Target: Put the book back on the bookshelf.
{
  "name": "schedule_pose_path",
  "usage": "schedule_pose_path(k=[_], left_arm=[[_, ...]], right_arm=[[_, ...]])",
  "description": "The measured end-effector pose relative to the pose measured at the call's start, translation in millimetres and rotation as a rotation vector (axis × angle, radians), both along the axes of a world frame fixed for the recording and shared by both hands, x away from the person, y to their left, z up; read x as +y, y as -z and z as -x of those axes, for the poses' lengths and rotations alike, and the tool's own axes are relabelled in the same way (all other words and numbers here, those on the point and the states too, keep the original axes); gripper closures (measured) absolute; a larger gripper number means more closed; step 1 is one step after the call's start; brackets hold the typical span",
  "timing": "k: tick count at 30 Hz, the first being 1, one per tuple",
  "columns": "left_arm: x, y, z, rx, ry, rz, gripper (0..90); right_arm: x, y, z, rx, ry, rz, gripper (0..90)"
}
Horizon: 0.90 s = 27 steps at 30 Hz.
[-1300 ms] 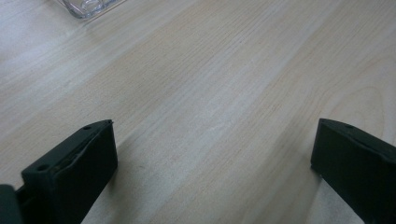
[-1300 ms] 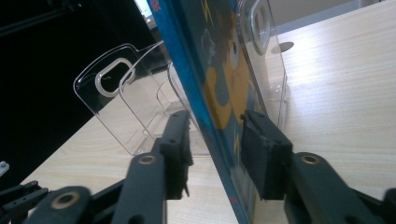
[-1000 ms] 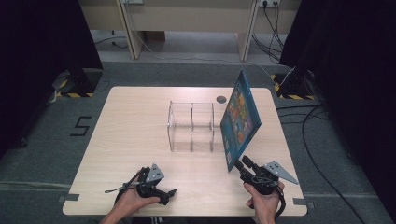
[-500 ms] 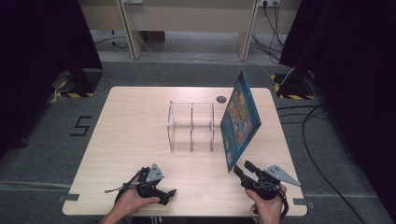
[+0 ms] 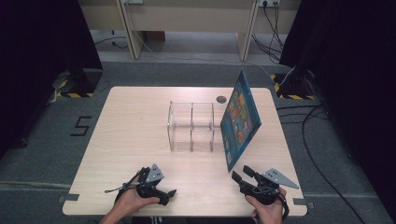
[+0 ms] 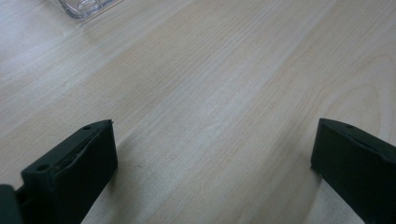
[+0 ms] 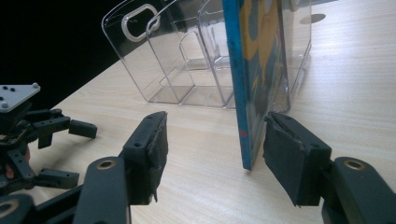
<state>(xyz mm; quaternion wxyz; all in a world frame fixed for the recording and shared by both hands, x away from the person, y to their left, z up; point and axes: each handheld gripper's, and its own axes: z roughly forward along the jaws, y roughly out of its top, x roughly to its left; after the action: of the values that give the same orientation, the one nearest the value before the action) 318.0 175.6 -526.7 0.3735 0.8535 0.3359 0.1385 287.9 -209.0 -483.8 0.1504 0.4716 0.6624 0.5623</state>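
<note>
My right gripper has backed off the book, jaws now spread like the idle left gripper's; leaning on the clear rack's right end, the book could slide flat if nudged.

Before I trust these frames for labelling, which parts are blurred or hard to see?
Left gripper view: the near fingers are soft, the table grain sharper. Right gripper view: the clear organizer shows pale edge glints. High view: dark curtains lose all detail.
</note>
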Motion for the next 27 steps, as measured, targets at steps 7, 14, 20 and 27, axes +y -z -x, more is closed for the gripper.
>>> schedule_pose_path(k=[7, 14, 20, 27], left_arm=[[0.2, -0.1, 0.2, 0.0, 0.006, -0.003, 0.0], [0.2, -0.1, 0.2, 0.0, 0.006, -0.003, 0.0], [0.2, -0.1, 0.2, 0.0, 0.006, -0.003, 0.0], [0.2, -0.1, 0.2, 0.0, 0.006, -0.003, 0.0]], right_arm=[[-3.4, 0.6, 5.2, -0.002, -0.029, 0.055, 34.5], [-9.1, 2.7, 6.8, 0.008, -0.054, 0.146, 30.2], [-15.7, 4.8, 6.6, 0.022, -0.055, 0.174, 26.8], [-22.7, 6.7, 9.2, 0.033, -0.05, 0.218, 25.3]])
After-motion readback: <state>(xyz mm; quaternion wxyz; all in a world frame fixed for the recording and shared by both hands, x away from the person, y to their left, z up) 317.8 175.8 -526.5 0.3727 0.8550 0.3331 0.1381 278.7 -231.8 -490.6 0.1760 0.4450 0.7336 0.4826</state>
